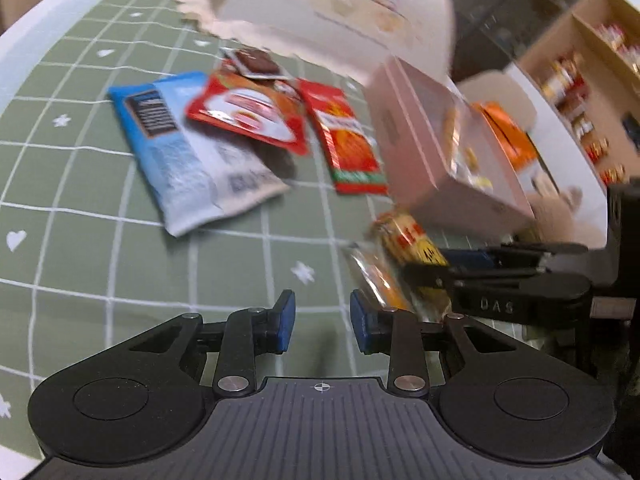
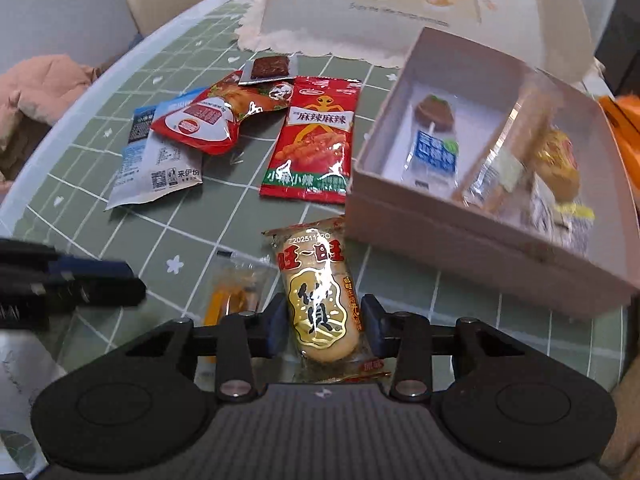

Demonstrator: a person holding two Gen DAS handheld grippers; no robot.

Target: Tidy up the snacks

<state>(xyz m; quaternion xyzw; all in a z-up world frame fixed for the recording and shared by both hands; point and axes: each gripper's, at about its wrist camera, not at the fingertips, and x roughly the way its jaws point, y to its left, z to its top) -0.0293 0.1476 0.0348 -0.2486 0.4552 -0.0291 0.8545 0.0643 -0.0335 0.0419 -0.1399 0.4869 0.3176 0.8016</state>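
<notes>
The desk (image 2: 192, 216) wears a green cloth with a white grid, and the pink box (image 2: 472, 240) stands open on it as the landmark, already holding a lollipop (image 2: 434, 136) in its left compartment and several wrapped sweets in the right one. Just in front of the box's near left corner lies the rice cracker packet (image 2: 320, 300), a clear wrapper with red characters and a gold emblem over pale crackers. Its long axis runs away from the camera toward the box, and its near end sits between the fingers of the right claw (image 2: 324, 326), whose pads stand parted on either side without pressing it. Left of the box lie a red spicy snack bag (image 2: 316, 144) and other packets. The left claw (image 1: 322, 322) hovers nearby, slightly parted and empty.
</notes>
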